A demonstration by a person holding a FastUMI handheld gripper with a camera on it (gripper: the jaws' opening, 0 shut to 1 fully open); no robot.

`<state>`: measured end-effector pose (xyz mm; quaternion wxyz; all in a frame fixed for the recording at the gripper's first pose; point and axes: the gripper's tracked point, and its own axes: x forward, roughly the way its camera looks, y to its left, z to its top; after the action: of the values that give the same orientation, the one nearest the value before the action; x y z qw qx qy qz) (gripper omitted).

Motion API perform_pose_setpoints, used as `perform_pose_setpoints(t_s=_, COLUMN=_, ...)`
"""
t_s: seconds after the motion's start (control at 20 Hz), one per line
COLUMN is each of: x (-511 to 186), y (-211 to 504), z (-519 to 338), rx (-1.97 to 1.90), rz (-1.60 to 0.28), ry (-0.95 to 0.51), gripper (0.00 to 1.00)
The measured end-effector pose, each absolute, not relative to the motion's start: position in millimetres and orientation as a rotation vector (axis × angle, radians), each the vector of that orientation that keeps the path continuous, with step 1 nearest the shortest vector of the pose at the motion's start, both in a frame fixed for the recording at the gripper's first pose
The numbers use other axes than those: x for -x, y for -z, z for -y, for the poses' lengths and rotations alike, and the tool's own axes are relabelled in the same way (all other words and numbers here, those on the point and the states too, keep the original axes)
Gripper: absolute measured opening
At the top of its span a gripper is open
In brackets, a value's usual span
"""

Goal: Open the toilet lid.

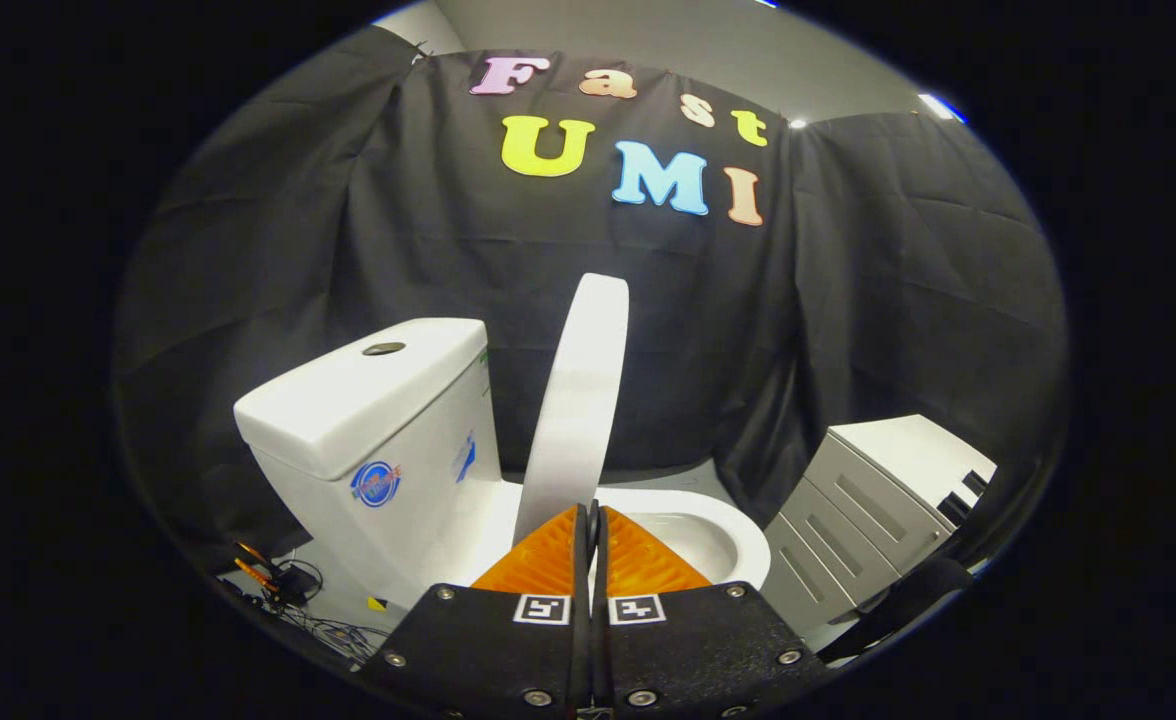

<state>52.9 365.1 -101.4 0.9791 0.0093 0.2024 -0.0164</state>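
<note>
A white toilet stands just ahead of me, its tank [368, 400] to the left and its bowl [693, 540] open to the right. The toilet lid [578, 390] is raised nearly upright and I see it edge-on, between the tank and the bowl, a small gap away from the tank. My gripper [591, 510] is shut, its fingers pressed together with nothing between them. Its tips sit right at the lid's lower edge; I cannot tell whether they touch it. The seat beneath is mostly hidden behind the fingers.
A grey drawer cabinet [878, 500] stands close to the right of the bowl. Cables and small orange tools [278, 585] lie on the floor left of the tank. Black cloth walls close in behind and on both sides.
</note>
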Motion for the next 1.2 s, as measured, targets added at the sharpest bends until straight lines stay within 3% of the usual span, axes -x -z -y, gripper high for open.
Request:
perform_pose_setpoints(t_s=0.6, x=-59, y=90, z=-441, rx=-0.014, rz=-0.367, ry=-0.123, gripper=0.0)
perform_pose_setpoints(t_s=1.2, x=-60, y=86, z=-458, rx=0.031, rz=-0.354, ry=-0.146, gripper=0.0)
